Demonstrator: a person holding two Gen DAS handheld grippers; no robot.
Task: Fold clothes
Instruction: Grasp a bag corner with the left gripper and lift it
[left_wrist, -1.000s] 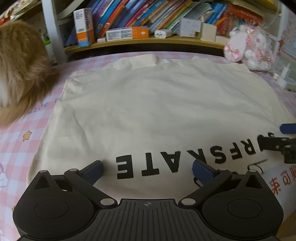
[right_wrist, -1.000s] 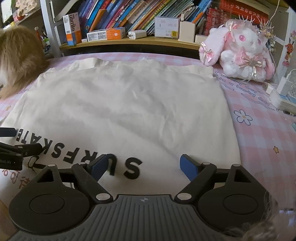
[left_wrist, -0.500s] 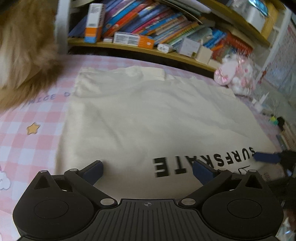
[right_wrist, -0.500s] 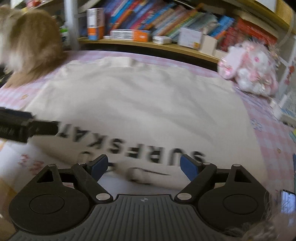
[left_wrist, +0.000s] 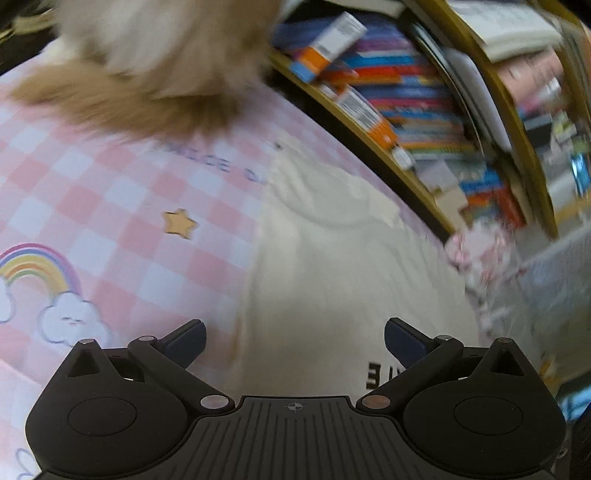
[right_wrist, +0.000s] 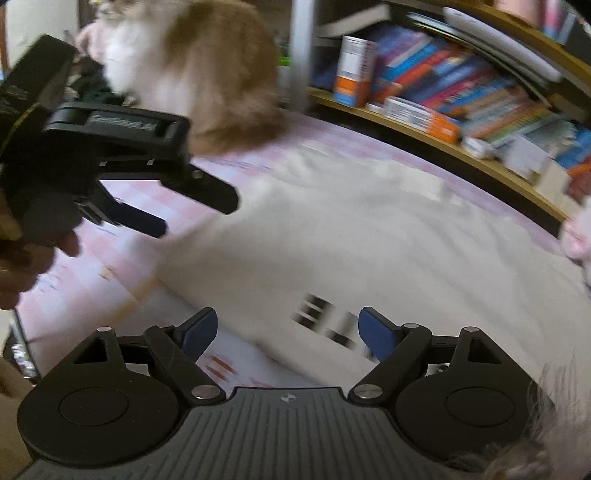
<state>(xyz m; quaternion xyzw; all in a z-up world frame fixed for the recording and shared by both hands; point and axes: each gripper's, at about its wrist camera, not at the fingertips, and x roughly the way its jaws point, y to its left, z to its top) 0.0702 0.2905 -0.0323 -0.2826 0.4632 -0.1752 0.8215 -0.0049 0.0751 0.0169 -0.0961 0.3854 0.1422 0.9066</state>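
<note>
Pink checked surface (left_wrist: 110, 192) w/ bookshelf (left_wrist: 424, 122) behind, cream T-shirt (left_wrist: 332, 266) lying flat on it.
Left wrist: left gripper (left_wrist: 294, 341) hanging wide, nothing btwn pads, over shirt's left edge. Right wrist: right gripper (right_wrist: 288, 330) also gaping wide, empty, above shirt's lettering; furry animal (right_wrist: 207, 74) sitting beyond.

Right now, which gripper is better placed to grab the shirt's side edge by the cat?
Left, probably. The left gripper is open and straddles the cream shirt's edge on the checked sheet. The right gripper, also open, is over the printed hem, further from that edge.
</note>
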